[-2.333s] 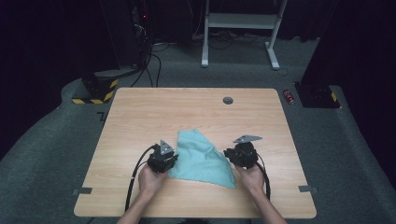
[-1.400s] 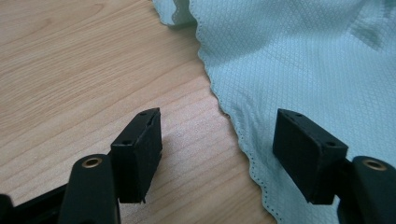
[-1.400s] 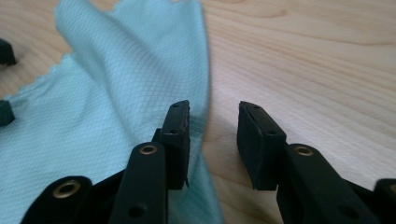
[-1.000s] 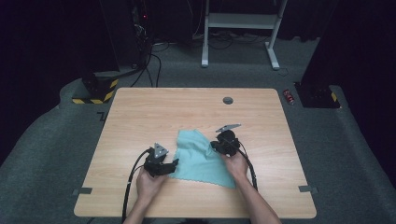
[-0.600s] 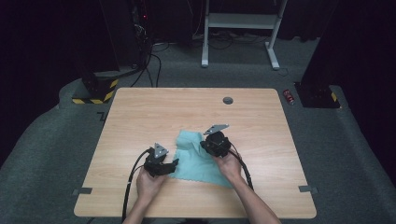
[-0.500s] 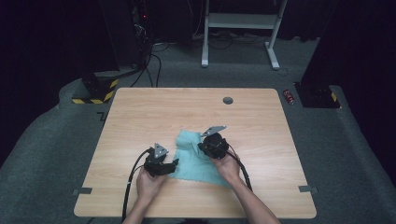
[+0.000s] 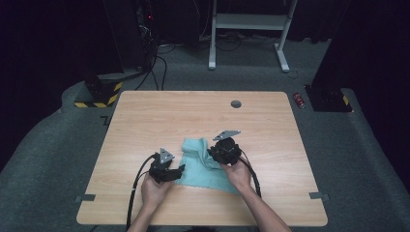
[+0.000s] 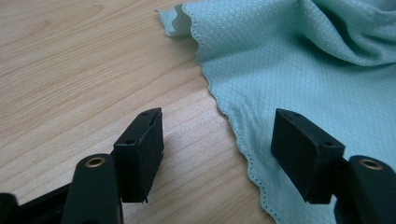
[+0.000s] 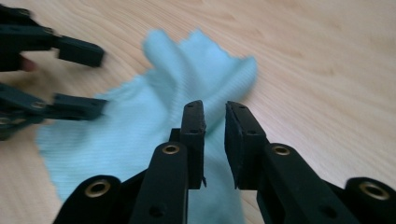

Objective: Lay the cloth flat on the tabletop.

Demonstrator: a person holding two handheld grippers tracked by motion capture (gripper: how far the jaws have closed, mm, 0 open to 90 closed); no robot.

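On my wooden counter the teal cloth lies rumpled near the front edge, between my two hands, with one fold heaped up at its far side. My left gripper sits low at the cloth's scalloped edge with its jaws spread wide, one pad over bare wood and the other over fabric, gripping nothing. My right gripper hovers over the raised fold, its jaws having just been opening to a narrow gap with nothing pinched between them.
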